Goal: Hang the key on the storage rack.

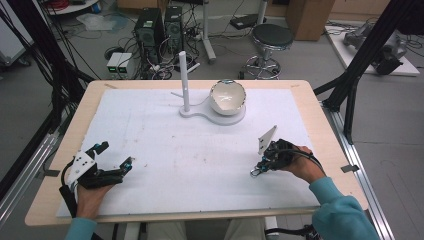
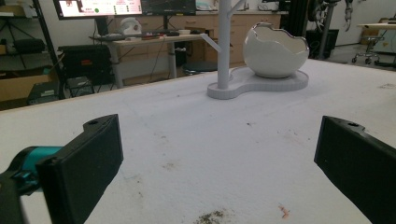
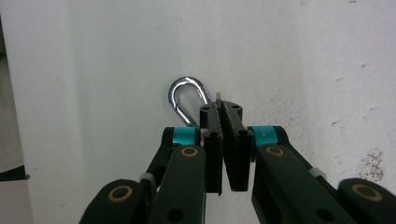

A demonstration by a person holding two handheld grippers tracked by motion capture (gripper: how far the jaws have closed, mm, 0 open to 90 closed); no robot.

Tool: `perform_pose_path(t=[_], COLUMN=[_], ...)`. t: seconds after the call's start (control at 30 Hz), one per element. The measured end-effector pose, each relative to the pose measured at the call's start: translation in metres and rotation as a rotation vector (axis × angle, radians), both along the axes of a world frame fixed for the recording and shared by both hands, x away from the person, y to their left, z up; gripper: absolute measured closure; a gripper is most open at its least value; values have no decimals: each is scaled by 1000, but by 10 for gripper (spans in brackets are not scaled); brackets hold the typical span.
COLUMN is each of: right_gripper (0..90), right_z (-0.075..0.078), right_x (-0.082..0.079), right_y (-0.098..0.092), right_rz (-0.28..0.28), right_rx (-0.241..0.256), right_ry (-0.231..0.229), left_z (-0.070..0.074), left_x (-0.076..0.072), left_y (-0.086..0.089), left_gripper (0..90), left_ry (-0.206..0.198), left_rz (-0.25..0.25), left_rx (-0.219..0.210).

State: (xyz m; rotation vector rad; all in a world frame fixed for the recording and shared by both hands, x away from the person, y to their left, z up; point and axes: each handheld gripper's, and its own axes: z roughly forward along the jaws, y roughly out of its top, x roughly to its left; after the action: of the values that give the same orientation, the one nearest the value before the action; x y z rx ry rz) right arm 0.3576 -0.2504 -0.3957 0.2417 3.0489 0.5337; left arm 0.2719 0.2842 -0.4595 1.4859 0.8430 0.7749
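Observation:
My right gripper [image 3: 220, 108] is shut on a shiny silver carabiner [image 3: 186, 97], whose curved loop sticks out to the left of the closed jaws just above the white mat. In the high view the right gripper [image 1: 257, 170] sits at the mat's right side, tips pointing down and left. My left gripper [image 1: 116, 155] rests at the front left, open, its jaws wide apart with nothing between them. A white stand [image 1: 184, 82] with an upright post and a white egg-shaped bowl [image 1: 228, 97] sits on the far middle of the mat; the left gripper view shows the bowl [image 2: 275, 51] ahead.
A white mat [image 1: 200, 150] covers the wooden table [image 1: 320, 120]. Small dirt specks [image 2: 210, 217] lie on the mat near the left gripper. Black frame posts [image 1: 357, 70] stand at the table's right; a stool and computers are on the floor beyond.

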Motion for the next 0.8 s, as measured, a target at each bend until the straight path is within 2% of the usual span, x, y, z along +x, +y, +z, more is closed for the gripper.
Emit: perform_pose_path(t=[0.2,0.37,0.57,0.63,0.7,0.77,0.8], right_gripper=[887,889,889,889,889,889,889], right_z=[0,0,11,15,19,23,24], right_x=[4,4,5,7,8,9,10], right_y=[-2,-3,-9,-10,-10,-9,-8], right_rz=[-43,-56,-112,-120,-130,-130,-130], right_rx=[16,23,146,191,241,285,310], right_ry=[37,40,73,71,80,67,66], left_z=[0,0,1,2,6,8,15], left_x=[0,0,1,3,4,5,8], left_y=[0,0,1,0,-1,-2,-3], left_gripper=[17,17,17,17,17,17,17], left_ry=[0,2,9,33,36,37,41], left_rz=[2,4,6,-11,-26,-33,-59], left_rx=[-1,-10,-13,-16,-24,-23,-16])
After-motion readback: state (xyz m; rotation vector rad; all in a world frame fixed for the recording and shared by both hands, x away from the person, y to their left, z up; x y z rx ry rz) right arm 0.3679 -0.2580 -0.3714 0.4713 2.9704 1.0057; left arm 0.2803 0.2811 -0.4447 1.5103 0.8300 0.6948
